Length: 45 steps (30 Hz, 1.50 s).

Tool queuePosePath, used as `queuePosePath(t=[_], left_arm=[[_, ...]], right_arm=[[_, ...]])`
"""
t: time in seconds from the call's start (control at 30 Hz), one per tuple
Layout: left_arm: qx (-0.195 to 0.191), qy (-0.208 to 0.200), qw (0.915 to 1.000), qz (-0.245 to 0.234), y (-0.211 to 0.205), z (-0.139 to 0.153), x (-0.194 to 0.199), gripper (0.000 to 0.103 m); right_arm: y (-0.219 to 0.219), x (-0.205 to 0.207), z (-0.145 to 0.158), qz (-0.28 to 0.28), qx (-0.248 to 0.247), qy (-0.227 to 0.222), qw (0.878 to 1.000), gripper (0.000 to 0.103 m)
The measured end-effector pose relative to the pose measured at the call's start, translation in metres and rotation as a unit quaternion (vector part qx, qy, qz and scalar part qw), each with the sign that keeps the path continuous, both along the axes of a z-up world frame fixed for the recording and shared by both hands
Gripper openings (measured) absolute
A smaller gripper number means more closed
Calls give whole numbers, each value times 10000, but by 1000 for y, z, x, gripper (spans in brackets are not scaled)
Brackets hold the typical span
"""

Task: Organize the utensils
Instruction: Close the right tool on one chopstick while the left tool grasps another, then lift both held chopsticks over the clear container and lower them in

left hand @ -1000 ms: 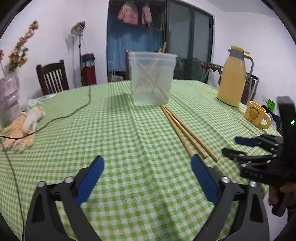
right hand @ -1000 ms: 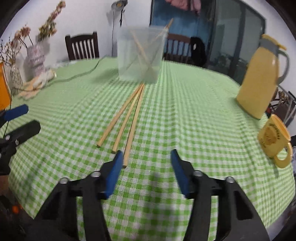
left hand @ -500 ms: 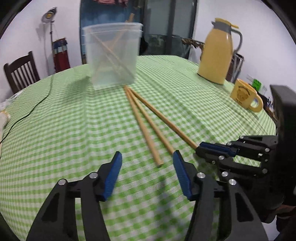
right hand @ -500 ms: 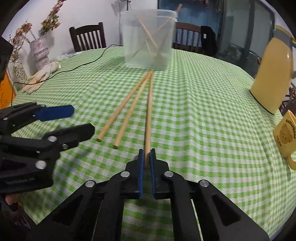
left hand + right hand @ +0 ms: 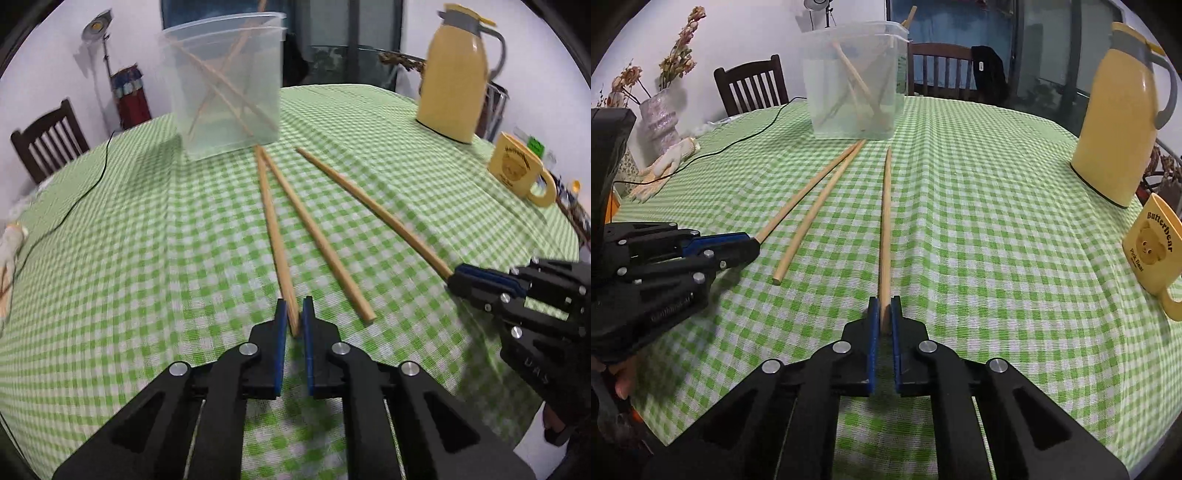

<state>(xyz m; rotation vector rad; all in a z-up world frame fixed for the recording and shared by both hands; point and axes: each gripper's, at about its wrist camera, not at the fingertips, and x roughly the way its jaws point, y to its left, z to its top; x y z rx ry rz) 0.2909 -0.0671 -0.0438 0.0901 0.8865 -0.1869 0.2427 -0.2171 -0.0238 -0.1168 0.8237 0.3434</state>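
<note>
Soft, even indoor light, fairly bright. Strong fisheye bending curves the round table's green checked cloth and darkens every corner. Near cloth is motion-blurred. A lit studio lamp glows beyond the table's far-left edge.

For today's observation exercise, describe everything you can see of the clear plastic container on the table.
The clear plastic container is a tall, boxy tub of frosted see-through plastic with a stepped rim and no lid. It stands upright on the green checked tablecloth at the far side of the table. Several wooden chopsticks lean crossed inside it, one poking above the rim. The tips of two loose chopsticks lie at its base; neither gripper touches it.
</note>
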Motion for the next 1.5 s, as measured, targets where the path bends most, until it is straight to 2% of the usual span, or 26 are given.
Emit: queuePosePath(t=[0.13, 0.2, 0.37, 0.47, 0.6, 0.83, 1.27, 1.5], left_arm=[[-211, -159, 9994, 225, 19, 12, -13, 4], [-490, -241, 9982, 240, 31, 21, -22, 3], [-650, -553, 9957, 359, 53, 44, -41, 3], [-918, -783, 9921, 346, 67, 67, -54, 3], [-1081, -1112, 9876, 258, 79, 93, -71, 3], [-1469, -1321, 9798, 315, 108, 126, -92, 3], [-1468, -1911, 9703, 212, 134, 174, -111, 3], [-1409, -1914, 9711, 211, 139, 182, -97, 3]], right_arm=[[3, -4, 5, 100, 30, -48, 9999, 6], [5, -7, 12, 146, 3, -148, 9998, 6], [13, -20, 36, 290, -39, -545, 9981, 6], [17, -25, 47, 318, -40, -710, 9970, 6], [21, -32, 59, 329, -54, -879, 9956, 6], [32, -46, 81, 435, -109, -1089, 9930, 6], [34, -57, 124, 516, -174, -1596, 9857, 6], [38, -50, 146, 689, -204, -1684, 9831, 6]])
